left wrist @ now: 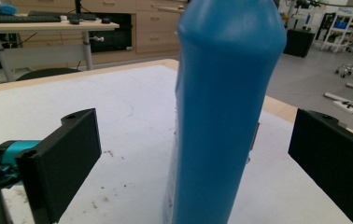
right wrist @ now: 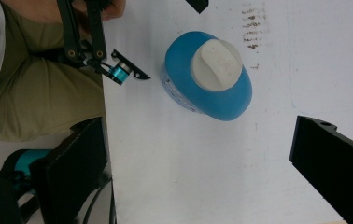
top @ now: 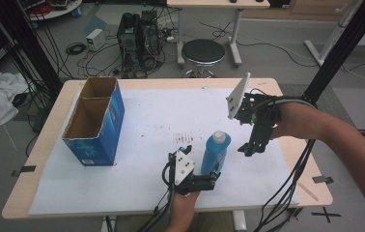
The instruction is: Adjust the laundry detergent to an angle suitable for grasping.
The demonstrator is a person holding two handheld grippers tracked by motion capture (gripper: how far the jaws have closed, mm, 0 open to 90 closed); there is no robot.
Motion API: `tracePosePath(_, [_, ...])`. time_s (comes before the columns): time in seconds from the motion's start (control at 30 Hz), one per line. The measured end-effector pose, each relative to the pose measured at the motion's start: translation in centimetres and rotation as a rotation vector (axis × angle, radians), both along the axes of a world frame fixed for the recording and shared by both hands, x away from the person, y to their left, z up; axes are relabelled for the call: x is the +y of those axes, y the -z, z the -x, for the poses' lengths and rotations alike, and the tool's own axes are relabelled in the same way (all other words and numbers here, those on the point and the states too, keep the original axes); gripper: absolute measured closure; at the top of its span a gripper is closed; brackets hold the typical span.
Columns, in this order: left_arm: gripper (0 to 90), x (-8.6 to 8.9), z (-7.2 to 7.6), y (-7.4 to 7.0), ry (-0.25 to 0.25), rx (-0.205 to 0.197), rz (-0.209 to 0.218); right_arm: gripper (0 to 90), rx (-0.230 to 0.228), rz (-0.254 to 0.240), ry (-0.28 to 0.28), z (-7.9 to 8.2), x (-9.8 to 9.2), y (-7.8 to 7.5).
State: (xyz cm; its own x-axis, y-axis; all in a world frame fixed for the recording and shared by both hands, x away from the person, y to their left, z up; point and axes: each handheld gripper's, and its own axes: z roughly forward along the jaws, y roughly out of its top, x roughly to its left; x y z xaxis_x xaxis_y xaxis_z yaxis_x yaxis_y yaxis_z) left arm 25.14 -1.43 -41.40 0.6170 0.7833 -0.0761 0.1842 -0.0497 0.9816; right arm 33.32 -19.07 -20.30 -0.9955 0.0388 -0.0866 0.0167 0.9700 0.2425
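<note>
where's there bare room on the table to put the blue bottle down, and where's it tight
Widest free patch: the white sheet between the blue cardboard box and the blue bottle. Another lies along the far edge, behind the bottle. It is crowded at the near right: the open left gripper flanks the bottle's base and the open right gripper hangs beside it.

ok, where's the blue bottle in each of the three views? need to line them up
High view: the blue bottle stands upright at lower centre of the table, beside the left gripper.
Left gripper view: it rises close up at centre, between the open jaws, with gaps on both sides.
Right gripper view: seen from above at upper centre, white cap facing the camera.
Shared landmark: the white sheet under the bottle.
</note>
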Motion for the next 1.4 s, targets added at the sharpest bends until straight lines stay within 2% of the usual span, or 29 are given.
tracePosePath(0.07, [2.3,-0.6,-0.2,0.1,-0.004,0.002,-0.007,3.2,-0.001,-0.002,0.002,0.0,-0.2,0.0])
tracePosePath(0.17, [2.3,-1.4,-0.6,0.2,0.016,0.000,-0.040,3.2,-0.003,-0.004,0.003,0.1,-0.3,-0.1])
tracePosePath(0.23, [2.3,-2.0,-1.1,0.2,0.020,0.001,-0.042,3.2,-0.003,-0.004,0.006,0.1,-0.4,-0.1])
tracePosePath(0.33, [2.3,-2.5,-1.6,0.3,0.014,0.009,-0.033,3.2,-0.003,-0.006,0.003,0.1,-0.5,-0.1])
tracePosePath(0.5, [2.3,-2.9,-2.5,0.6,0.035,0.029,-0.030,3.2,-0.002,-0.005,0.005,0.0,-0.8,-0.1])
tracePosePath(0.63, [2.3,-2.9,-3.2,0.9,0.030,0.045,0.001,3.2,-0.004,-0.007,0.012,0.0,-1.0,-0.1])
tracePosePath(0.8, [2.5,-2.9,-3.3,0.9,0.042,0.047,-0.001,3.2,-0.003,-0.009,0.009,-0.2,-1.1,-0.1])
tracePosePath(0.9, [8.2,-3.0,-3.3,0.9,0.049,0.041,0.003,3.2,-0.002,-0.009,0.009,-0.2,-1.1,-0.1])
tracePosePath(1.07, [9.1,-3.0,-3.3,1.0,0.051,0.038,0.006,3.2,-0.004,-0.010,0.010,-0.2,-1.0,-0.1])
tracePosePath(1.4, [18.9,-3.0,-3.3,1.0,0.071,0.042,0.000,3.2,-0.007,-0.013,0.012,-0.1,-1.2,-0.1])
